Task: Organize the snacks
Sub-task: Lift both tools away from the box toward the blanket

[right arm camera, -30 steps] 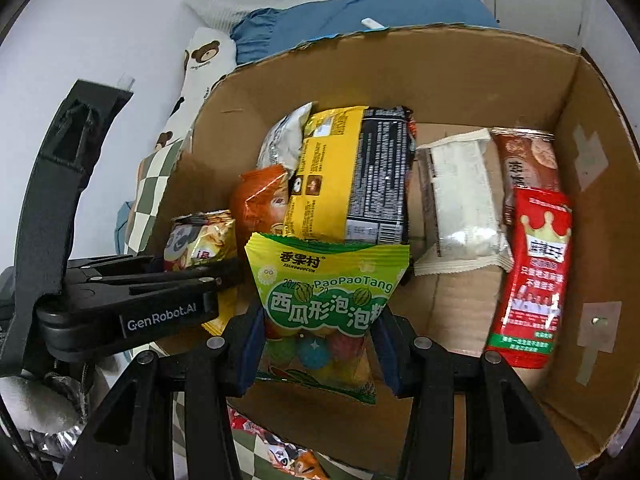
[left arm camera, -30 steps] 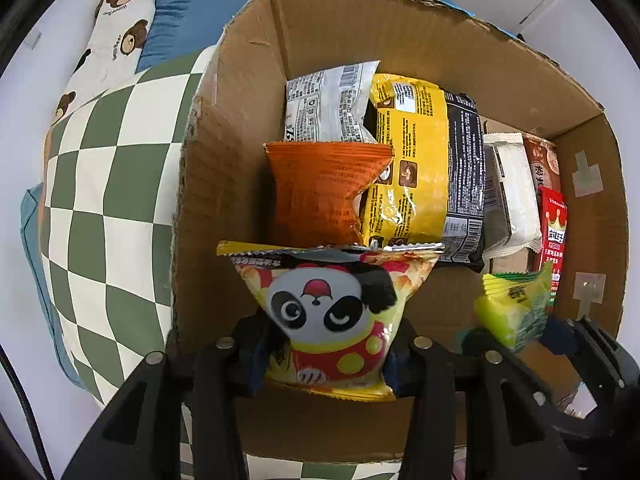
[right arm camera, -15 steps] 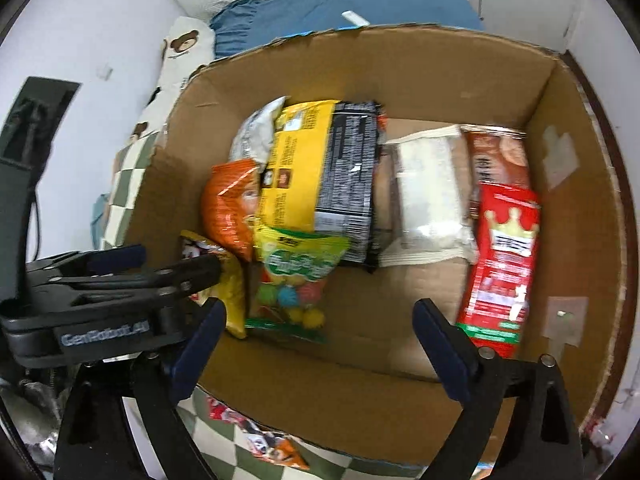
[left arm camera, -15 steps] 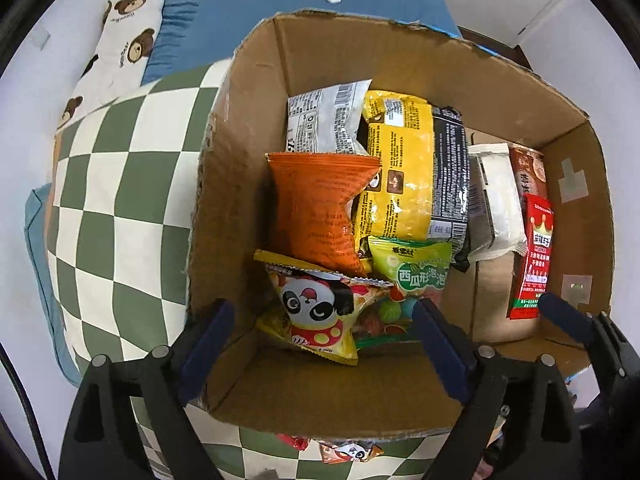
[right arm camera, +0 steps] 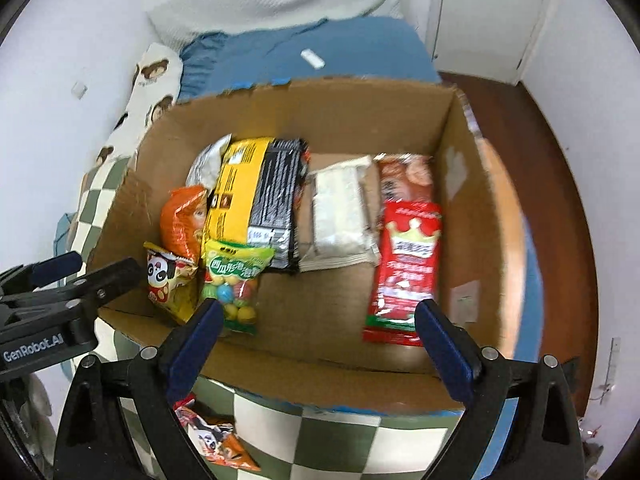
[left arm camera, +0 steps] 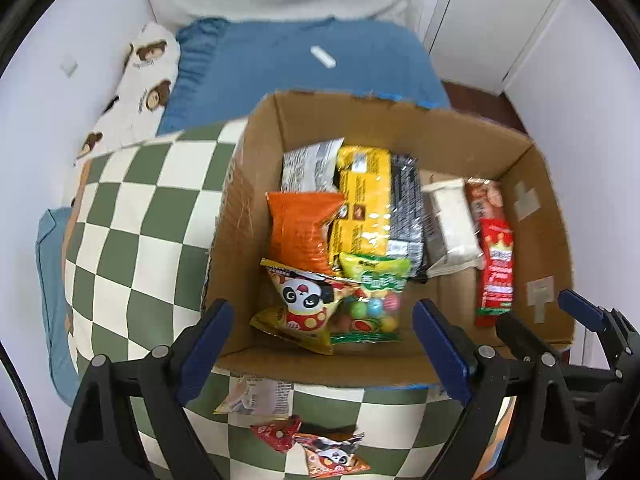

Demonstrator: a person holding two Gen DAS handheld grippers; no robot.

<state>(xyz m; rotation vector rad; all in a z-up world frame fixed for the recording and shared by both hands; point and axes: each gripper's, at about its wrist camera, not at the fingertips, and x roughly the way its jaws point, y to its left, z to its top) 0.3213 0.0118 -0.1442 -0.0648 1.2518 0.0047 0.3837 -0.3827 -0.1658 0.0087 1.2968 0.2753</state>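
An open cardboard box (left arm camera: 460, 132) (right arm camera: 328, 120) on a checked cloth holds several snack packs. A panda snack bag (left arm camera: 304, 308) (right arm camera: 168, 280) and a green candy bag (left arm camera: 374, 300) (right arm camera: 234, 284) lie loose at its near left corner. Behind them are an orange bag (left arm camera: 300, 232), a yellow-black pack (left arm camera: 376, 208) (right arm camera: 256, 200), a white pack (right arm camera: 340, 212) and a red sachet (right arm camera: 408, 268). My left gripper (left arm camera: 320, 344) is open and empty above the box's near edge. My right gripper (right arm camera: 316, 340) is open and empty above the same edge.
Loose snack packets (left arm camera: 320, 440) (right arm camera: 216, 440) lie on the green-and-white checked cloth (left arm camera: 132, 220) in front of the box. A blue pillow (left arm camera: 304, 64) and a bear-print pillow (left arm camera: 136, 88) lie behind. White walls close in on the left.
Both grippers opened and let go of the panda bag and the green candy bag, which now lie in the box. Both grippers have pulled back and up from the box.
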